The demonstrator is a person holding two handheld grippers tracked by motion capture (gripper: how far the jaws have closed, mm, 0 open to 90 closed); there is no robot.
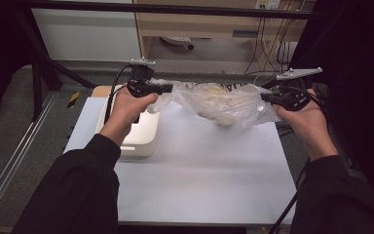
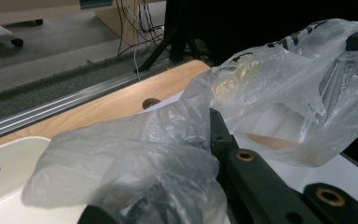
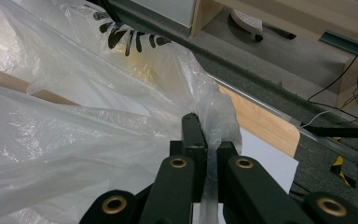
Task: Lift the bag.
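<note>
Both grippers are holding a clear plastic bag stretched between them, above the far half of the white table. The left gripper is pinching the bag's left end, jaws closed on bunched film. The right gripper is clamping the right edge, with a thin fold of film caught between its closed jaws. The bag, printed with black markings, is sagging in the middle under something pale yellow inside; what it is cannot be told. A white box is sitting on the table under the left hand, apart from the bag.

Step in hand, as judged: carrying the bag lifted clear of the table, both ends gripped.

Next move probably calls for keeping both ends level and taut so the contents are not sliding out, then lowering it onto a bare part of the table. Risk: thin film slipping or tearing at the right-hand pinch.
</note>
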